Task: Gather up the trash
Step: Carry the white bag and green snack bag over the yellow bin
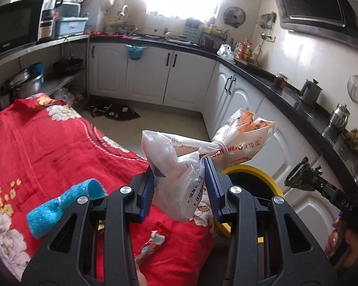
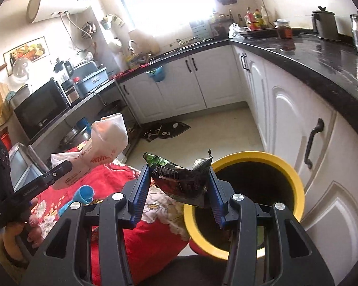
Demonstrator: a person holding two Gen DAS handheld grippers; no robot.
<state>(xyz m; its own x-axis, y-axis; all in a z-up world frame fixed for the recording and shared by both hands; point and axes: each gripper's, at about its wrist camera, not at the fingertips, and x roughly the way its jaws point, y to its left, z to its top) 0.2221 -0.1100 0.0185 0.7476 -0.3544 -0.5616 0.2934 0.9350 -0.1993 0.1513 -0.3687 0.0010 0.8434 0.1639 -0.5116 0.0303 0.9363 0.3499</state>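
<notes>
My left gripper (image 1: 179, 166) is shut on a white tied plastic bag (image 1: 179, 178) with red print, held above the red flowered cloth (image 1: 59, 143). The bag also shows in the right wrist view (image 2: 102, 147). My right gripper (image 2: 179, 181) is shut on a dark green snack wrapper (image 2: 181, 181), held beside the rim of the yellow-rimmed trash bin (image 2: 291, 174). In the left wrist view the right gripper (image 1: 298, 176) with the wrapper hangs to the right of the bin (image 1: 262, 174).
A blue rolled cloth (image 1: 59, 205) and a small red-white wrapper (image 1: 155, 238) lie on the red cloth. White cabinets (image 2: 286, 119) under a black counter (image 2: 322, 54) stand to the right. A dark mat (image 1: 114, 113) lies on the floor.
</notes>
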